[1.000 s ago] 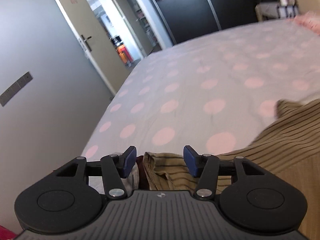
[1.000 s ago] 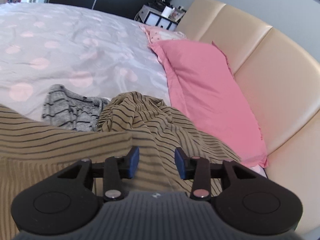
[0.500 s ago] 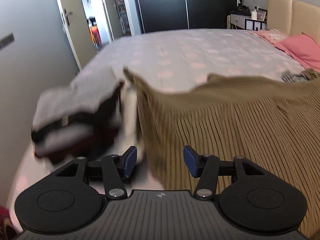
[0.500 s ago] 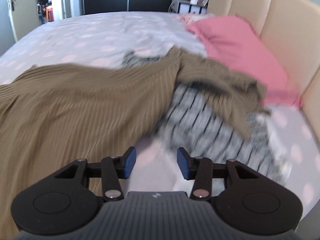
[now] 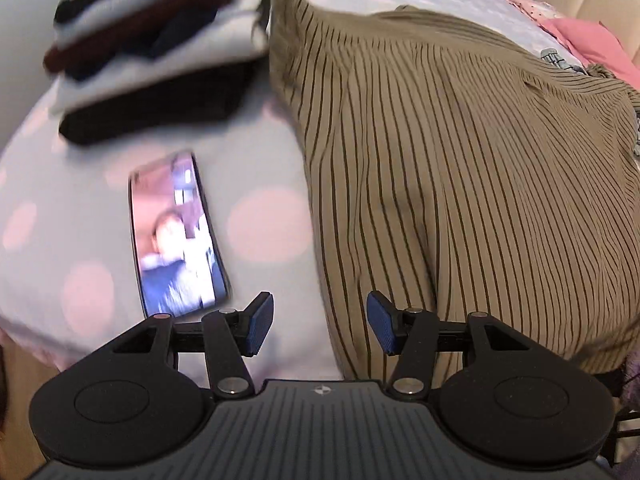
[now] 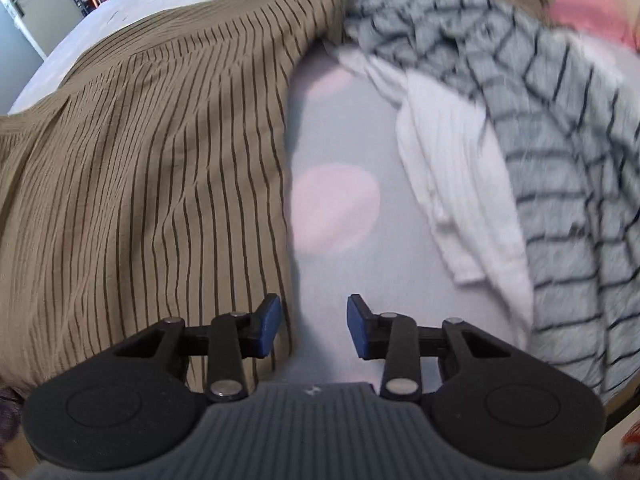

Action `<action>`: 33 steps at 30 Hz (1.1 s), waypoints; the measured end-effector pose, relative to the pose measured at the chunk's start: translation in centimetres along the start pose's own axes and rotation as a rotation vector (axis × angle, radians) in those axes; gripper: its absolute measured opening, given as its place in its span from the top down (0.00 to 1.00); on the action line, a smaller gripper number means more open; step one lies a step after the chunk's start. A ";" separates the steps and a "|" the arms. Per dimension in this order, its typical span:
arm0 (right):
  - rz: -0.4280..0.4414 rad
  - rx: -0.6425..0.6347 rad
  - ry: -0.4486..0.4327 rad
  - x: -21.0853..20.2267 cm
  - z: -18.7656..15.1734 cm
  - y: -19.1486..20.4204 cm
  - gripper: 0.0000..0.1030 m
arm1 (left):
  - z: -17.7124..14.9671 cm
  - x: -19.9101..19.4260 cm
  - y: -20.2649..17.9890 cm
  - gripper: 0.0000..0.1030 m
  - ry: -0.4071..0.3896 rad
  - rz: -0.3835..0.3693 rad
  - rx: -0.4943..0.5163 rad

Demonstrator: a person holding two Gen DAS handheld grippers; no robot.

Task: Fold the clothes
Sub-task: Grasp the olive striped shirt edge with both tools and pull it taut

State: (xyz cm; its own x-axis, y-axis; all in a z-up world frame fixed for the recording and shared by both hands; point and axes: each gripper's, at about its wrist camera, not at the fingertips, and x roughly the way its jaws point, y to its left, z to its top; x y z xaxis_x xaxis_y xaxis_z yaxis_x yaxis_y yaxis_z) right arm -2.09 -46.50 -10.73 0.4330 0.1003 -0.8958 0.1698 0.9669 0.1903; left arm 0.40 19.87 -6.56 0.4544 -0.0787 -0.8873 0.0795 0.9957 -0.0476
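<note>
Shirt [image 5: 460, 168] (tan, dark stripes) lies spread on bed [image 5: 260, 152], beside phone [image 5: 176, 236]. Left tool [image 5: 320, 330] released, over shirt's edge. Right tool [image 6: 313, 327] closing, nothing between its jaws.

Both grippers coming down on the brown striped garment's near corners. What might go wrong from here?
1. The phone lies beside the brown striped garment, close to the left gripper; it might get knocked or dragged.
2. The folded stack touches the garment's far edge; a pull could topple it.
3. The right gripper, jaws closing, has mostly bedsheet between them, so it may pinch the sheet.
</note>
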 end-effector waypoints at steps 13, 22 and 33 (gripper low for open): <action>0.120 0.064 0.053 0.7 -0.3 -0.3 0.96 | -1.2 4.5 -2.6 0.97 0.172 0.050 0.098; 0.005 0.059 0.034 -1.0 0.6 0.5 0.98 | -0.4 4.6 -1.8 0.99 0.195 0.131 0.082; 0.232 -0.162 0.032 -3.3 3.1 9.8 0.98 | 1.6 0.3 -2.5 0.76 -0.010 0.091 0.022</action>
State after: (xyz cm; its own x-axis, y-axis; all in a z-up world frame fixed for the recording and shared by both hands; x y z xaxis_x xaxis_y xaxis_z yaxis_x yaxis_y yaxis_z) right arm 0.86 -38.11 -4.73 0.4150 0.3286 -0.8484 -0.0752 0.9417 0.3280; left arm 1.78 17.23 -5.94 0.4692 0.0118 -0.8830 0.0570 0.9974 0.0436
